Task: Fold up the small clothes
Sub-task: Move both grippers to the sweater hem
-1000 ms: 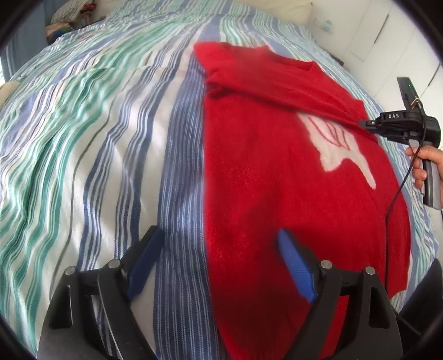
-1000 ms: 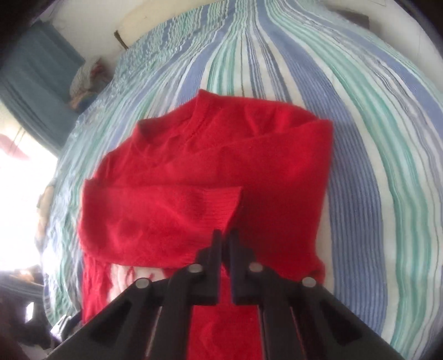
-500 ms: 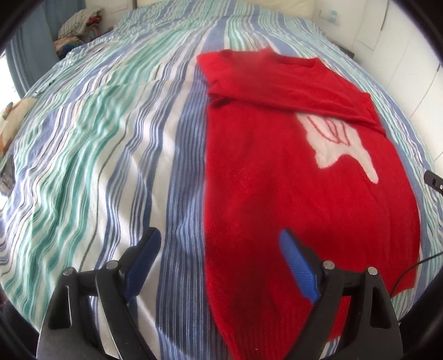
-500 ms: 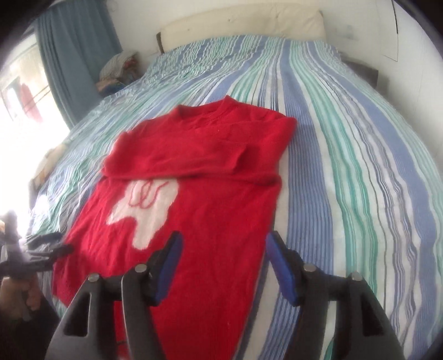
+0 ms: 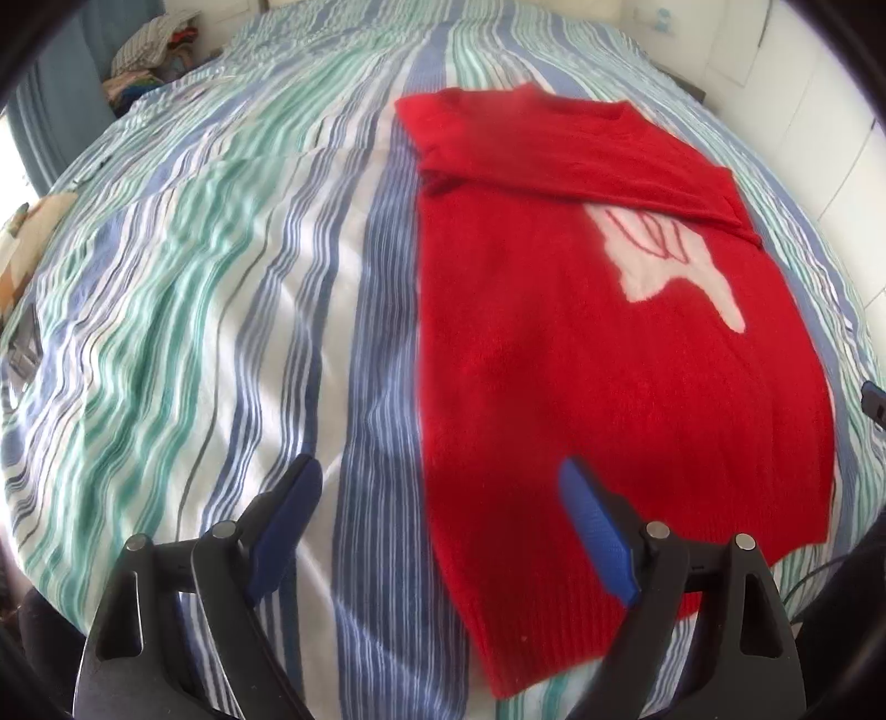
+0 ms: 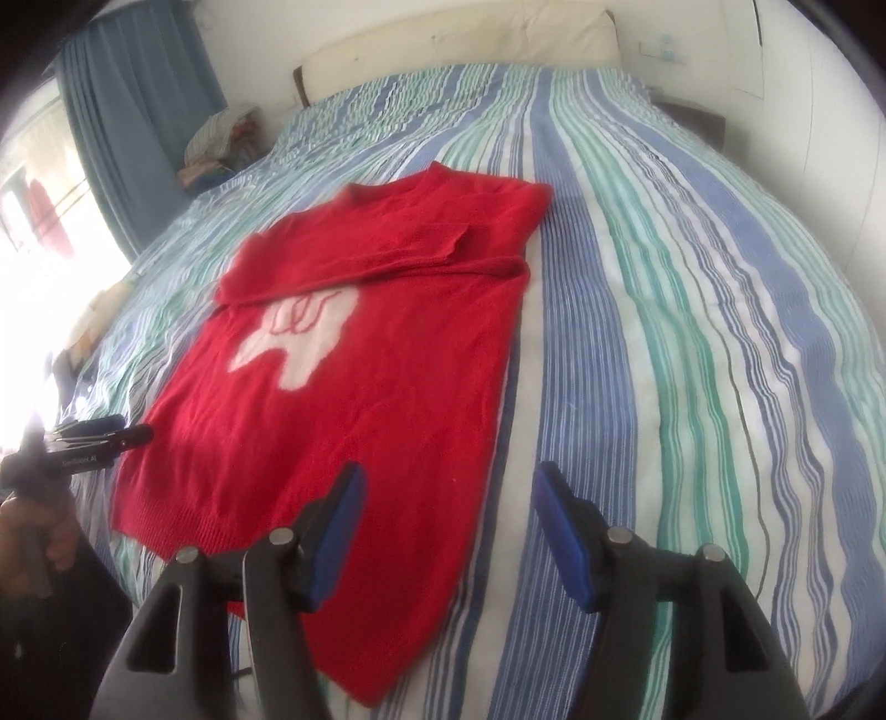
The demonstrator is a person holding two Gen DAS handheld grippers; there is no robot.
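A red knit sweater (image 5: 581,343) with a white motif lies flat on the striped bed, both sleeves folded across its chest. It also shows in the right wrist view (image 6: 354,354). My left gripper (image 5: 437,482) is open and empty, above the sweater's near left hem corner. My right gripper (image 6: 448,482) is open and empty, above the near right hem corner. The left gripper also shows at the left edge of the right wrist view (image 6: 105,435), held in a hand.
The striped bedspread (image 6: 692,310) covers the whole bed. A pile of clothes (image 6: 221,138) lies by the blue curtain (image 6: 138,111) at the far left. A headboard (image 6: 459,50) stands at the back. White cabinet doors (image 5: 819,99) are on the right.
My right gripper let go of the folded sleeve, opened, and drew back to the hem. My left gripper drew back slightly, still open.
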